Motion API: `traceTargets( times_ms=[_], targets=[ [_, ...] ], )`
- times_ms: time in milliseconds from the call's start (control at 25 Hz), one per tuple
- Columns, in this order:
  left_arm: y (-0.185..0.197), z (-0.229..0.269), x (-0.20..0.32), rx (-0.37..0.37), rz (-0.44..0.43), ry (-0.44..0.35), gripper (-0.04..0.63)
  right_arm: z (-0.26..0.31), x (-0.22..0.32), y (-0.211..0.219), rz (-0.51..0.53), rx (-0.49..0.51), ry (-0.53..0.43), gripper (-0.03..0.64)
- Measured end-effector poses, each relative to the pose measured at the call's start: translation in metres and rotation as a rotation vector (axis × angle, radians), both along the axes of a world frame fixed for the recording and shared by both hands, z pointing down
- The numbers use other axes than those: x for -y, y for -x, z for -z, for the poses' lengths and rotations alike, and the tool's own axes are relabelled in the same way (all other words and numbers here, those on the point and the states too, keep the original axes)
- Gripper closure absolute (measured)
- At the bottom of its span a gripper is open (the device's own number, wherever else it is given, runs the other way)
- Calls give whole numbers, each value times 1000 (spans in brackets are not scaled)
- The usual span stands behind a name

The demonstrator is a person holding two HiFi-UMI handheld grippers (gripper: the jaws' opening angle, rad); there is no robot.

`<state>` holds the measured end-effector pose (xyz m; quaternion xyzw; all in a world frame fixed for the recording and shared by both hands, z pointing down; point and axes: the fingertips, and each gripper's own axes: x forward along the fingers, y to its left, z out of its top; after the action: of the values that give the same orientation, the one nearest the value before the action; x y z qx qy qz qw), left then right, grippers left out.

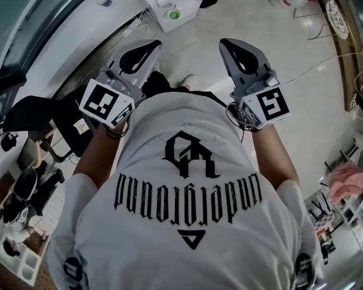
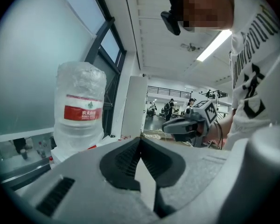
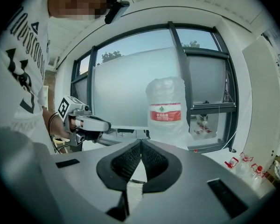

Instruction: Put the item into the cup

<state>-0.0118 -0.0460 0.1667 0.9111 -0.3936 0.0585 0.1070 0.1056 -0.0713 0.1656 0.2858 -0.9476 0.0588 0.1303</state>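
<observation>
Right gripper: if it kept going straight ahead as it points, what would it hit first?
Probably the water jug, just right of the line of the right gripper; if it misses, the frosted window behind. Depth is unclear.

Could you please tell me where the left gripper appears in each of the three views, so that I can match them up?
Head view: the left gripper is left of centre, in front of the person's chest, jaws together.
Left gripper view: the left gripper shows its own shut jaws, filling the bottom.
Right gripper view: the left gripper is at the left, midway up.
Shared landmark: the person's white shirt with black print.
</observation>
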Motion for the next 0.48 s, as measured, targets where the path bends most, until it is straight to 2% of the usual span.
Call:
traceTargets(
  times_ms=[360,480],
  targets=[
    [-4,35,-4,-12,22,-44,581,33,-6,-33,-11,1,-54,602],
    [-3,50,-1,-45,34,-57,581,44,-6,-38,-13,4,-73,602]
  ],
)
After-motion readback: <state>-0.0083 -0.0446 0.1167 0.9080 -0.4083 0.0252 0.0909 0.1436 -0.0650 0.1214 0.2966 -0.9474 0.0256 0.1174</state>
